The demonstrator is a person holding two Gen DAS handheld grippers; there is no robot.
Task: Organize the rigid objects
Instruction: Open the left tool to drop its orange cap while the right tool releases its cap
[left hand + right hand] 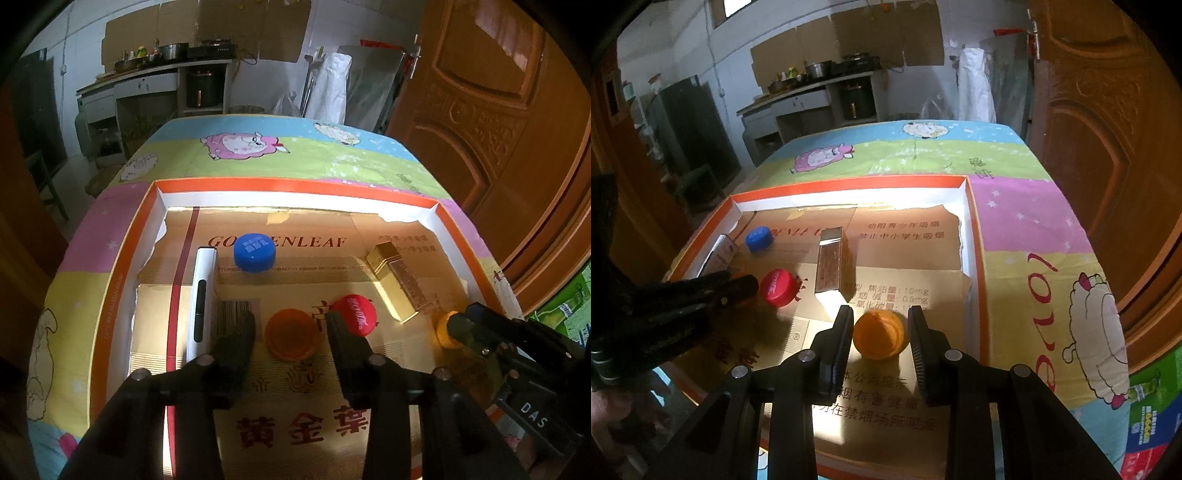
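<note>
Left gripper (290,332): jaws spread wide, nothing held, straddling the orange cap (292,334) in the lower centre of the left wrist view. The cap sits in the gap, clear of both pads.

Right gripper (880,334): jaws also apart, bracketing the yellow-orange cap (879,334) in the lower centre of the right wrist view. Narrow gaps either side, no squeeze that I can see.

Where the goods are: all inside the orange-rimmed tray (369,183) on the cartoon sheet (258,144). Blue cap (255,251) is upper middle, white device (201,295) along the left wall, gold box (397,282) to the right.

Risk, red cap (357,314): it looks pressed right up against the outer face of the left gripper's right-hand finger. Any sideways drift as the jaws close could knock it skidding, maybe into the gold box.

Risk, white device: just beside the other left finger, so a wide approach could nudge it.

Risk, slip: both caps are low, round and smooth. An off-centre pinch may squirt one out across the glossy liner.

Risk, collision: the two grippers work near each other in the tray's near half. Lifting both at once could clip them together.

Risk, liner: printed card looks loose and torn at the edges, so a dragging fingertip might catch it.
</note>
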